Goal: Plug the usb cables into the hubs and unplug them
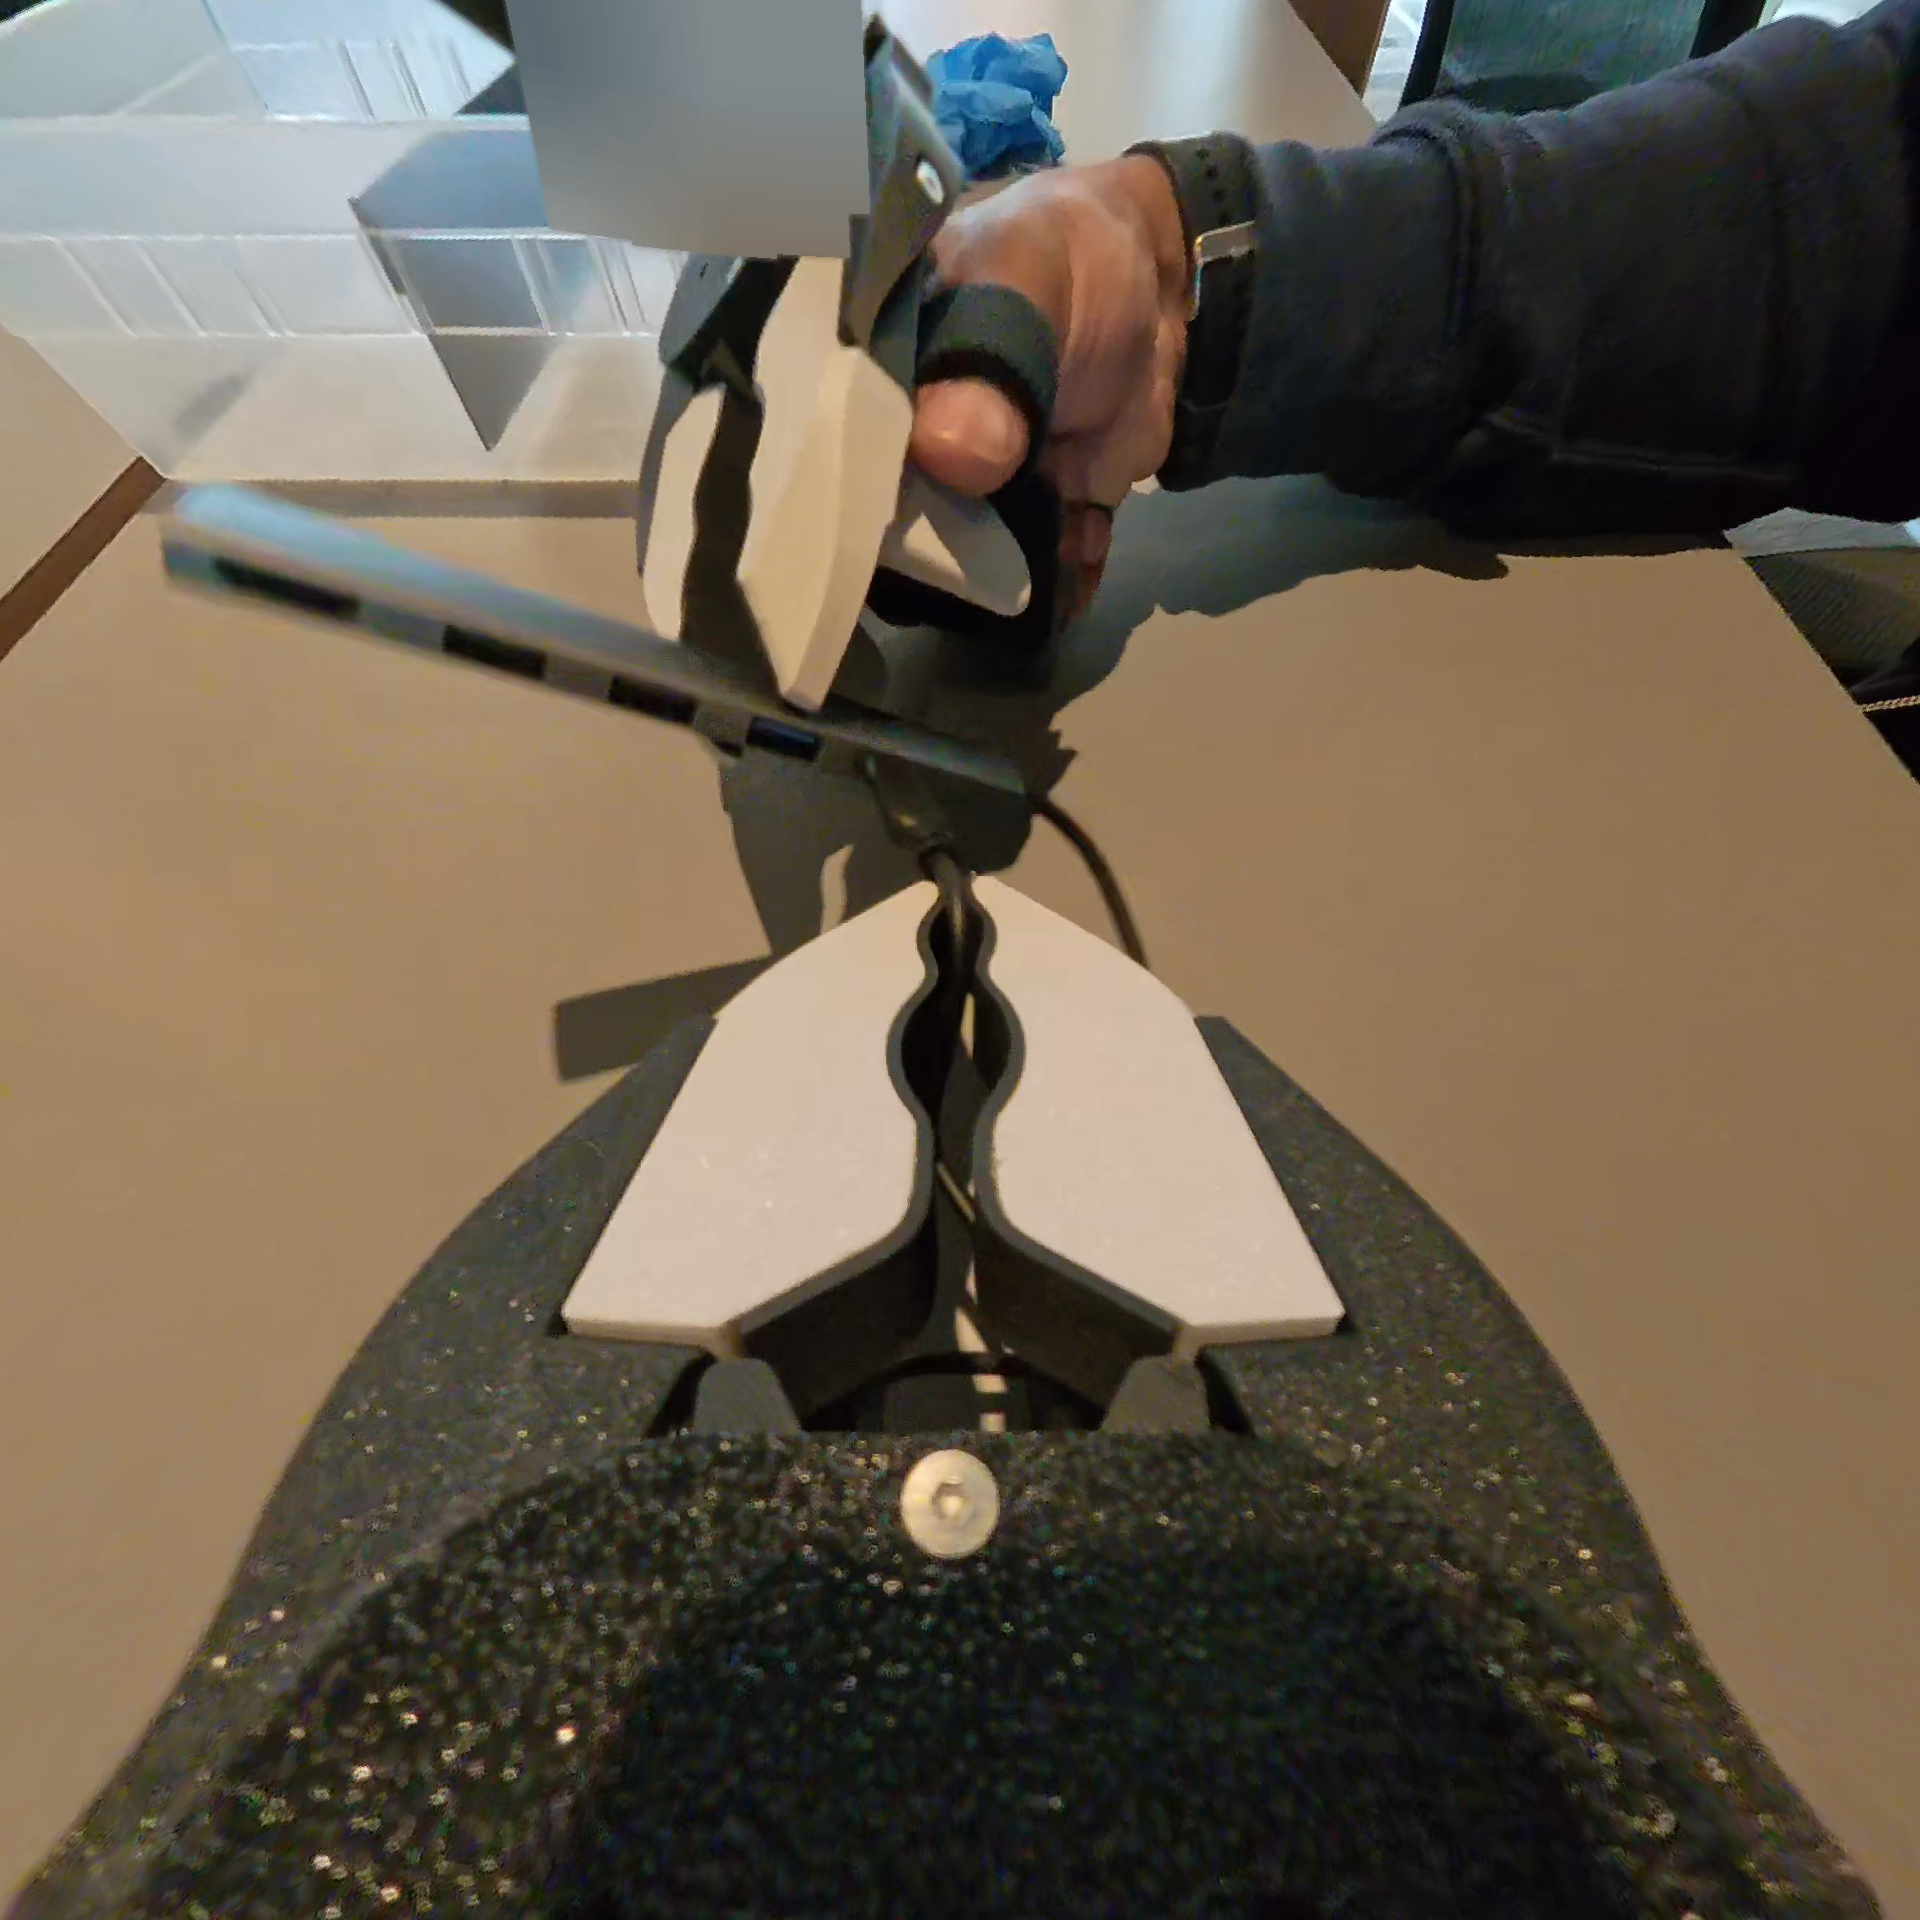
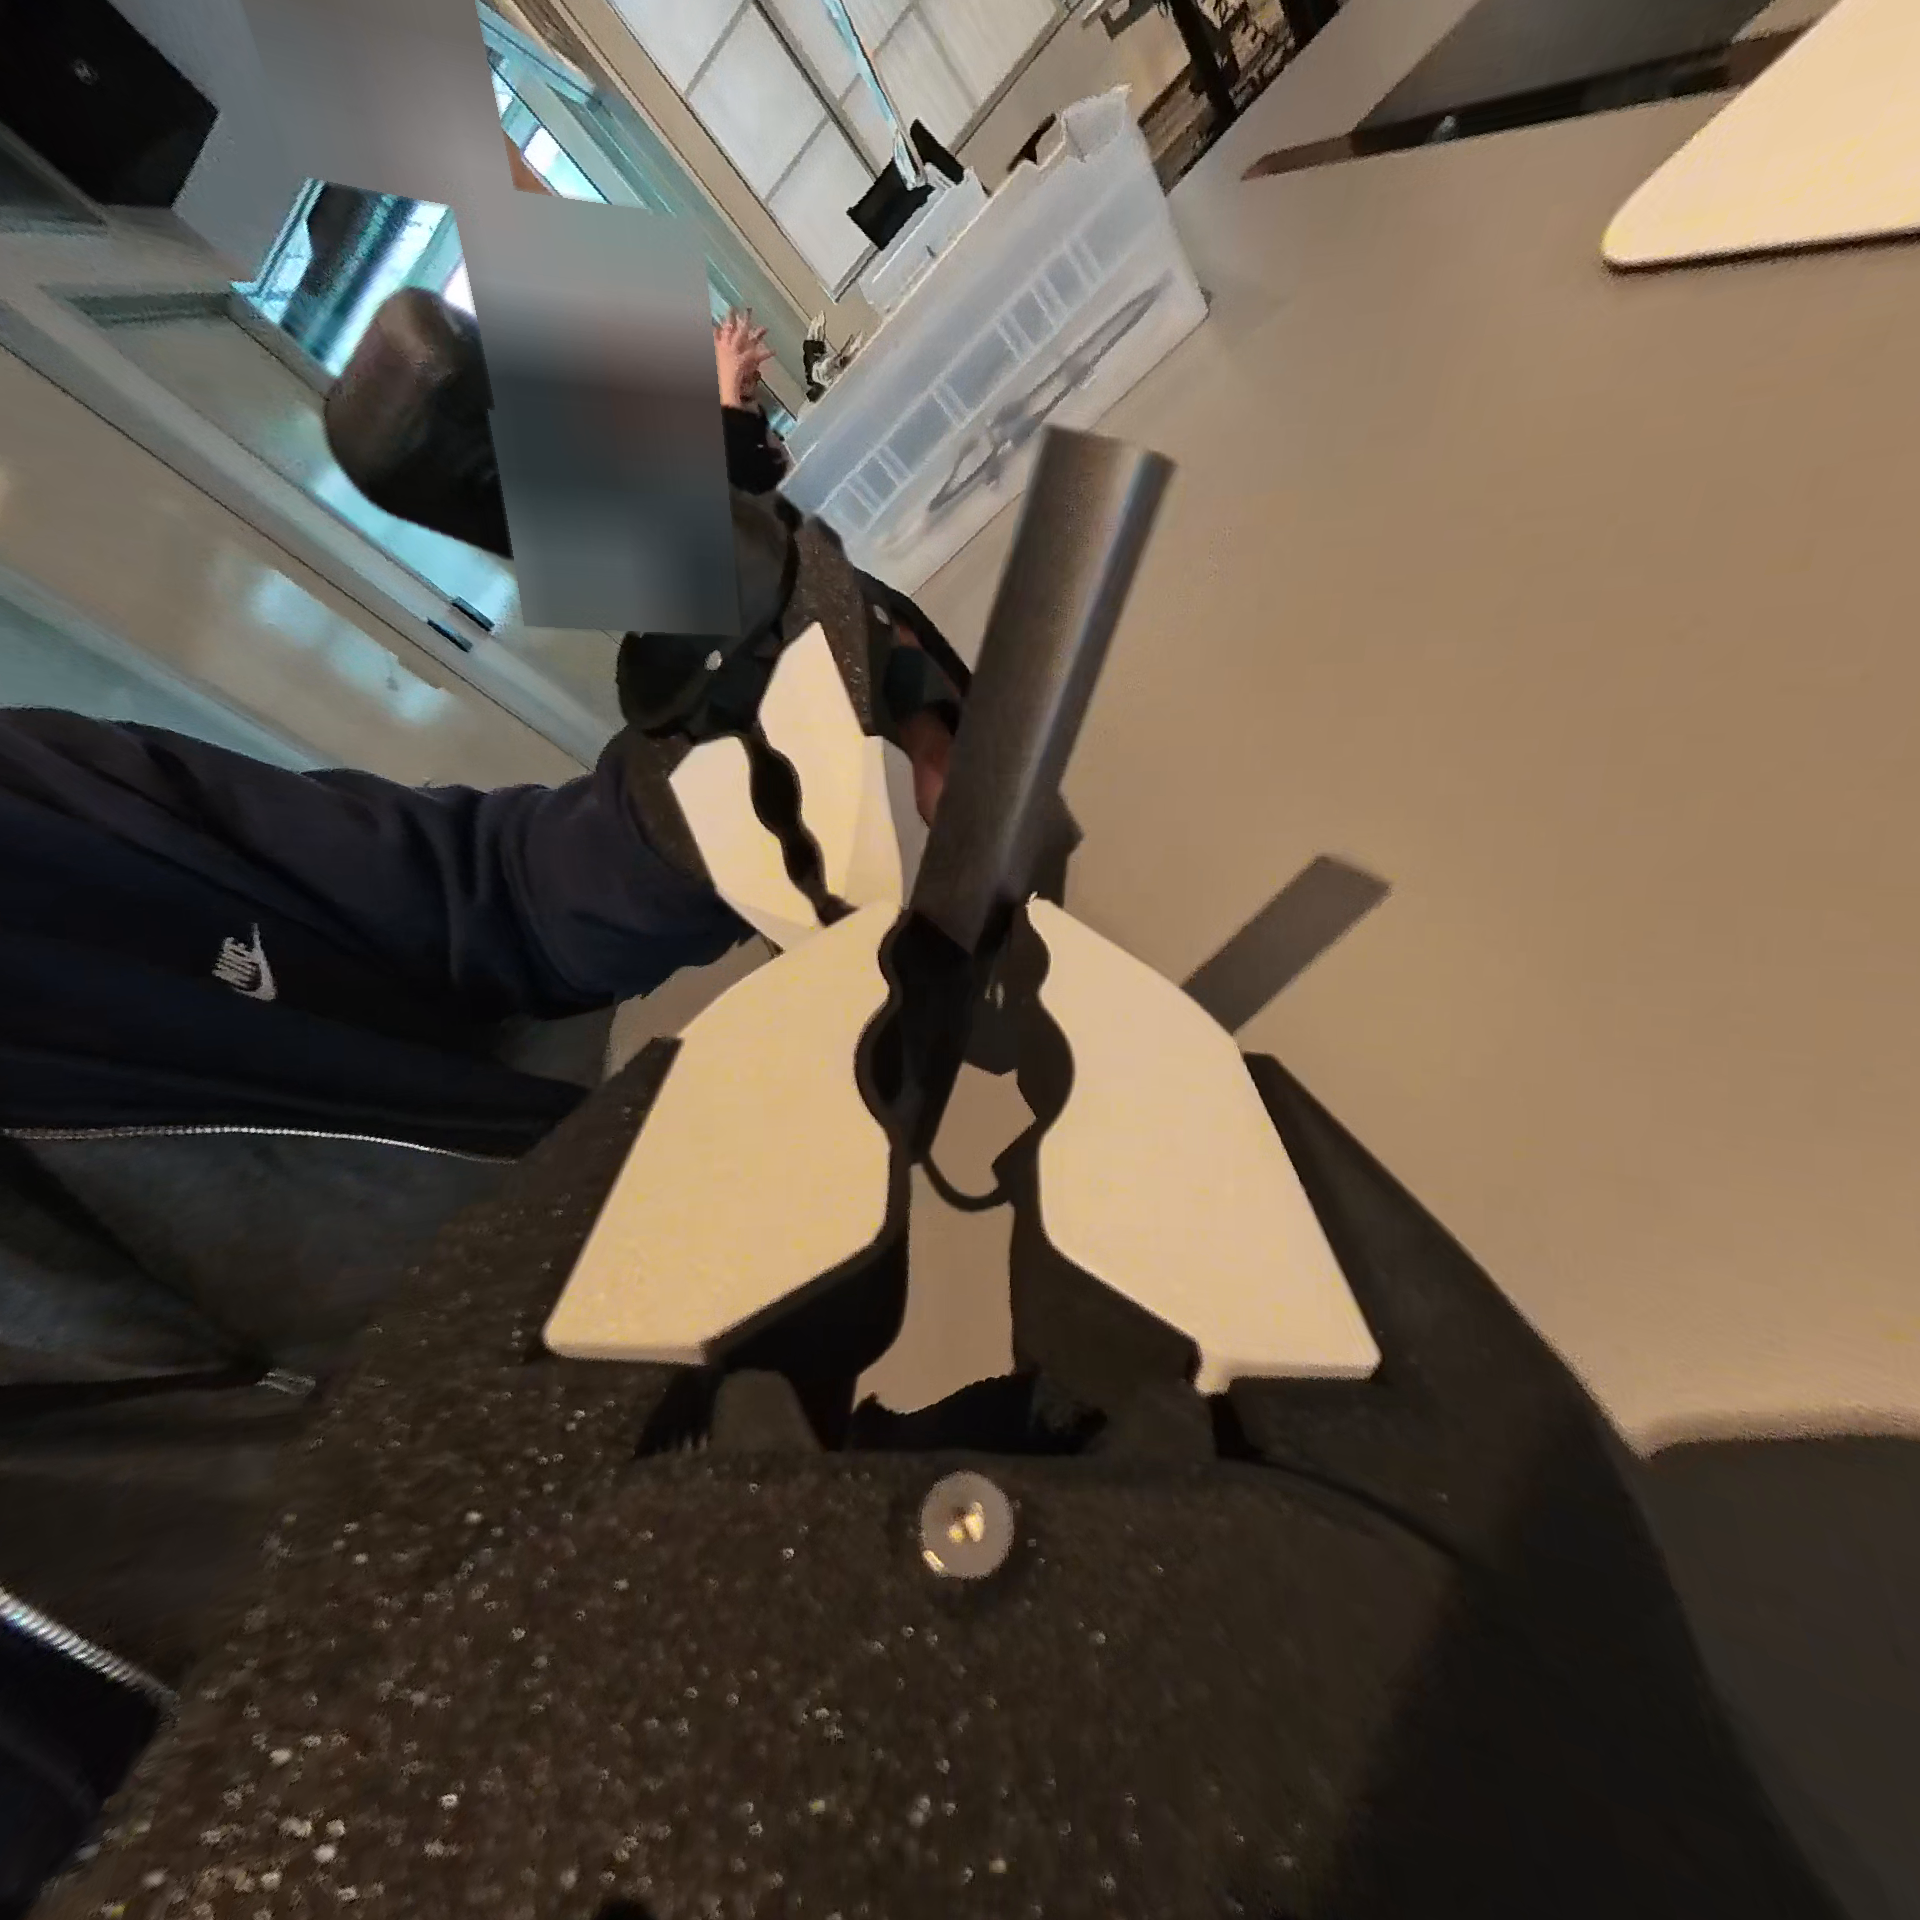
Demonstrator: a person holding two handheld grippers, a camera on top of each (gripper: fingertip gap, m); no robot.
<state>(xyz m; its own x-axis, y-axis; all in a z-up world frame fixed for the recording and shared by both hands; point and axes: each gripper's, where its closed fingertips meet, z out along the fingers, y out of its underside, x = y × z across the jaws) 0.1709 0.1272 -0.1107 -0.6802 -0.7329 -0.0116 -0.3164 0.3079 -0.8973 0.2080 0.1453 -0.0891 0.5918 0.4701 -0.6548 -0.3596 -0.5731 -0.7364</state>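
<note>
Grey hub (image 1: 582, 634) lifted, tilted; black cable (image 1: 951, 904) plugged in.

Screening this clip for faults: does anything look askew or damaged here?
Nothing looks damaged. The grey hub is off the table and tilted, clamped by the right gripper; the left gripper pinches the black cable at the hub's end.

White fingers (image 1: 800, 1122) are set in a speckled black body; a grey hub (image 1: 582, 613) with one blue port (image 1: 781, 738), a black cable (image 1: 1101, 883) and a beige surface (image 1: 312, 1039) are seen
</note>
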